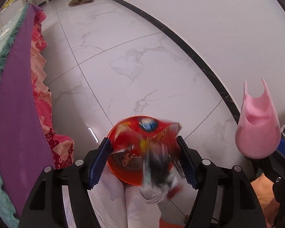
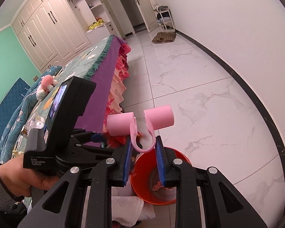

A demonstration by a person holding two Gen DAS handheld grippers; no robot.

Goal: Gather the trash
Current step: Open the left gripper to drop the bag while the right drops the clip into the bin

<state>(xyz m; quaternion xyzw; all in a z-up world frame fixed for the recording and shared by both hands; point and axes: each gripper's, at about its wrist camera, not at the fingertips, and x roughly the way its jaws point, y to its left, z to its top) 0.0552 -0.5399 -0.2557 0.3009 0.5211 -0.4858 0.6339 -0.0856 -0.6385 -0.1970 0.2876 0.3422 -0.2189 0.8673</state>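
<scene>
Now wrapper (image 1: 157, 152) between parted left tool (image 1: 144, 159).

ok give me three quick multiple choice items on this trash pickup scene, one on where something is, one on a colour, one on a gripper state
1. Where is the bucket?
A. on the bed
B. on the floor beside the bed
C. on a shelf

2. What colour is the plastic piece held by the right gripper?
A. pink
B. green
C. black

3. How does the left gripper stand?
A. shut on the bucket rim
B. open, with a blurred wrapper between the jaws, over the bucket
C. clamped on the bed skirt

Key: 1 B, the bucket stands on tile by the bed; 2 A, it is plainly pink; 3 B, both pads stand clear of the wrapper.
</scene>
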